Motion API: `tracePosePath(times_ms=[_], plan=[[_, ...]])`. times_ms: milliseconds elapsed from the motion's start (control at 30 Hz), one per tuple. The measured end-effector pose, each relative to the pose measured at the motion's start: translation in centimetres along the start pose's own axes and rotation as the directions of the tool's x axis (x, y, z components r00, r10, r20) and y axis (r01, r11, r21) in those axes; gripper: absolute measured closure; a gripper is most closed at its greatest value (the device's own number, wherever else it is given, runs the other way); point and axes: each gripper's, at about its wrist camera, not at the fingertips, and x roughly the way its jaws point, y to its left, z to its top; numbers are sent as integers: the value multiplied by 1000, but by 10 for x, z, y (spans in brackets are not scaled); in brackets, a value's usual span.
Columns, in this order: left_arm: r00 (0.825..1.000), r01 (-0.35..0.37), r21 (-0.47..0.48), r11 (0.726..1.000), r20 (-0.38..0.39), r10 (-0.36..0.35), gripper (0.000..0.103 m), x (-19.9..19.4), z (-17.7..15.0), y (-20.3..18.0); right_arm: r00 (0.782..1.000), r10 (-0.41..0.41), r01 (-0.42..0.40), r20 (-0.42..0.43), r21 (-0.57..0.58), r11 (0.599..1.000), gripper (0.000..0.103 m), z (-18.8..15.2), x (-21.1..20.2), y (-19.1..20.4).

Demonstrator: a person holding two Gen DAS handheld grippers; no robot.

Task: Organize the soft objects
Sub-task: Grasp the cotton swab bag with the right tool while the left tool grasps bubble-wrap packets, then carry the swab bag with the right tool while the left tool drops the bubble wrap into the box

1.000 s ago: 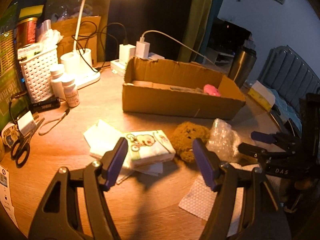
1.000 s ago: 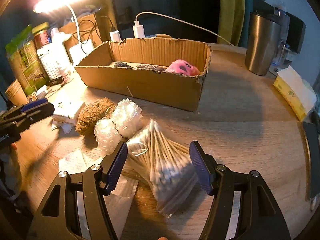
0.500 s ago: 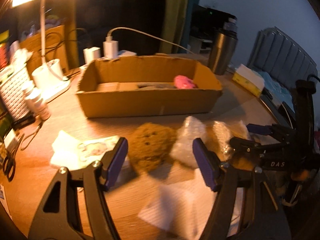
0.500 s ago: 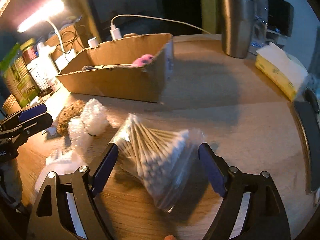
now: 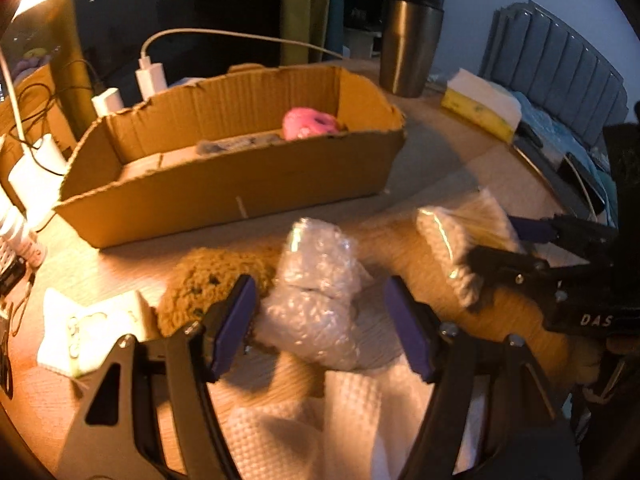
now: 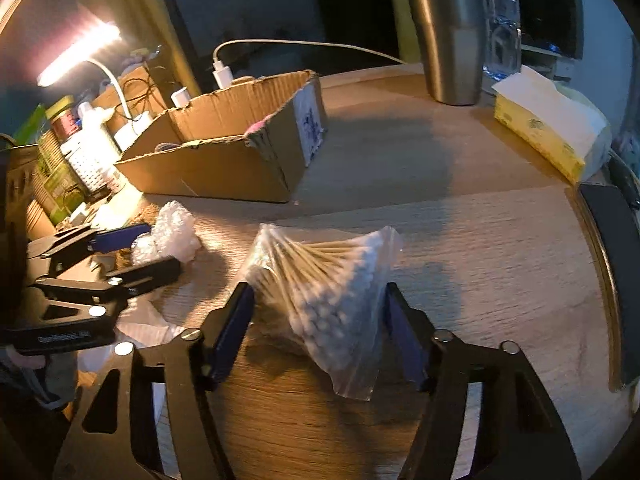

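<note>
A cardboard box stands on the wooden table with a pink soft toy inside. My left gripper is open, its fingers on either side of a wad of bubble wrap. A brown fuzzy toy lies just left of the wad. My right gripper is open around a clear bag of cotton swabs; the bag also shows in the left wrist view. The box shows in the right wrist view too.
A tissue pack and white paper towels lie near the left gripper. A steel tumbler and a yellow tissue box stand at the back right. A desk lamp, chargers and a white basket crowd the left.
The left gripper has swung right from the tissue pack past the brown toy to straddle the bubble wrap. The right gripper has moved in around the cotton swab bag.
</note>
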Motion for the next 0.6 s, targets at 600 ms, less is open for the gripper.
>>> tracePosePath(times_ms=[600], plan=[[995,85,25,996,48,-86,59,-19,4,1,995,-8,12,101,-34,999,55,15,-28,20]])
